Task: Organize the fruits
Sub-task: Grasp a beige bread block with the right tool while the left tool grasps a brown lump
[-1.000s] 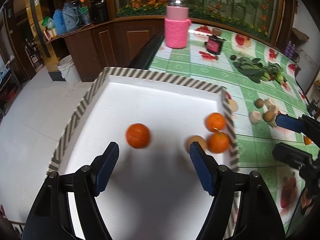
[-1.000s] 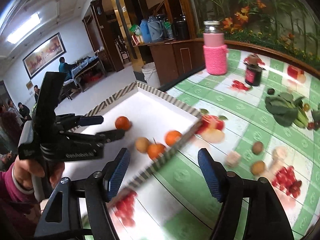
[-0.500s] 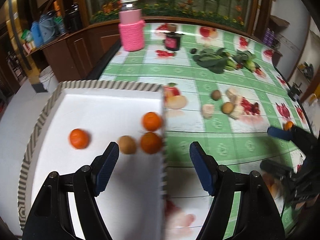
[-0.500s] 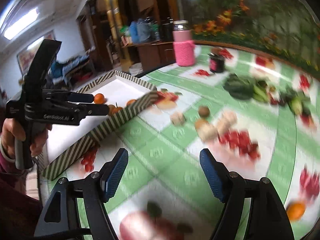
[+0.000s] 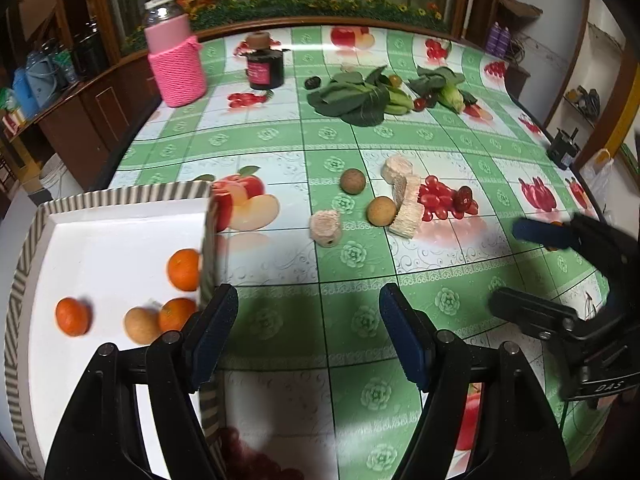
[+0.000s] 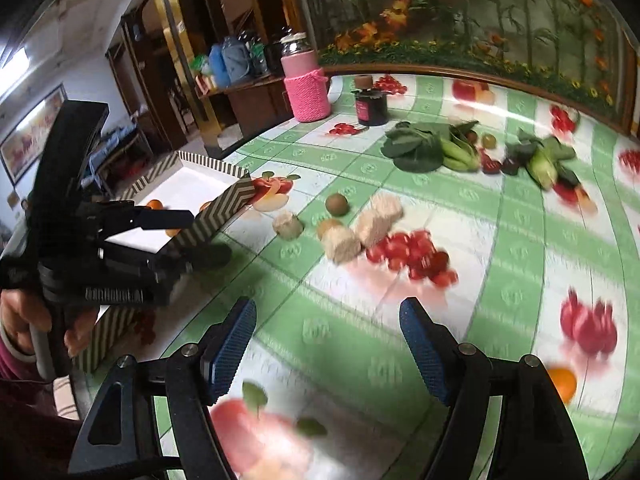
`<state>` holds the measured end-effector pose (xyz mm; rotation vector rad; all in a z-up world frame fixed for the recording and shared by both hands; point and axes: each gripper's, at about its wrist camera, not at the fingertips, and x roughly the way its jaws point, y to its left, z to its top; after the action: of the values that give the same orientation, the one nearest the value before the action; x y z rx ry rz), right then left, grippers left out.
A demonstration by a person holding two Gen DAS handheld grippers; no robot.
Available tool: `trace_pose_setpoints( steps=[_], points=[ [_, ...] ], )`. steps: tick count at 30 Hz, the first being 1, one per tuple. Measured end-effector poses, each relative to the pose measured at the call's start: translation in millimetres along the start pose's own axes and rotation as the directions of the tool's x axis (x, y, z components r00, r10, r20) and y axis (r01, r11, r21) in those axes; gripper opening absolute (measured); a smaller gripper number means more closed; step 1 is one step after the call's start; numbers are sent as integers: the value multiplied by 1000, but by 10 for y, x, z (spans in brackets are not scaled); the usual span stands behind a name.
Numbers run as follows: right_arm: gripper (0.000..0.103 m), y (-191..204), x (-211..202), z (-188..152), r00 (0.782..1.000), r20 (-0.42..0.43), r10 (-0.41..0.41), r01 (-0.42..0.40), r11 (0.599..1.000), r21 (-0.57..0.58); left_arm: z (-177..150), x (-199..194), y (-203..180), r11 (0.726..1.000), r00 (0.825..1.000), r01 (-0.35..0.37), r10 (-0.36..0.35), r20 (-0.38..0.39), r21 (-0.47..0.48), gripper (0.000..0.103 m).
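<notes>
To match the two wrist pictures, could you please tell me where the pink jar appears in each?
Left wrist view: the pink jar stands upper left, at the table's far edge, left of the dark jar.
Right wrist view: the pink jar stands top centre, a little left, again left of the dark jar.
Shared landmark: the striped tray, nearer and to the left.

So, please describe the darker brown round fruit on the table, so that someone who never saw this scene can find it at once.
Start at the striped-rim white tray at the table's left edge and look right, past its corner, to the loose cluster in the middle of the green checked tablecloth. The brown fruit lies at the cluster's far left. Unlike the paler tan fruit nearer the camera, it is darker and touches none of the beige porous chunks.
</notes>
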<state>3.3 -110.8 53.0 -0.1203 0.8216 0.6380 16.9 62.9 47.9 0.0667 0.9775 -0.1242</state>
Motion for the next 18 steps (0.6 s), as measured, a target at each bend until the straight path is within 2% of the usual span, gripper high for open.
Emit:
trace_pose_setpoints(
  steps=[5, 8, 9, 13, 16, 18],
  points=[
    [73, 66, 353, 219, 998, -61, -13, 9, 997, -71, 67, 120, 17, 1000, 1000, -3, 3, -16, 10, 73],
    [62, 55, 584, 276, 995, -99, -14, 5, 996, -84, 93, 190, 69, 999, 999, -40, 40, -27, 8, 72],
    [57, 48, 650, 285, 994, -110, -15, 6, 996, -85, 101, 210, 99, 1000, 999, -22, 22, -36, 0, 72],
    [52, -8, 788, 304, 992, -127, -13, 4, 997, -75, 127, 223, 126, 1000, 999, -20, 20, -31, 9, 73],
    [37, 0, 858, 324, 990, -138, -3, -9, 996, -92, 160, 277, 132, 1000, 999, -15, 15, -41, 7, 72],
    [35, 20, 881, 326, 991, -131, -16, 1, 994, -111, 182, 307, 123, 1000, 999, -13, 13, -45, 9, 72]
  ],
)
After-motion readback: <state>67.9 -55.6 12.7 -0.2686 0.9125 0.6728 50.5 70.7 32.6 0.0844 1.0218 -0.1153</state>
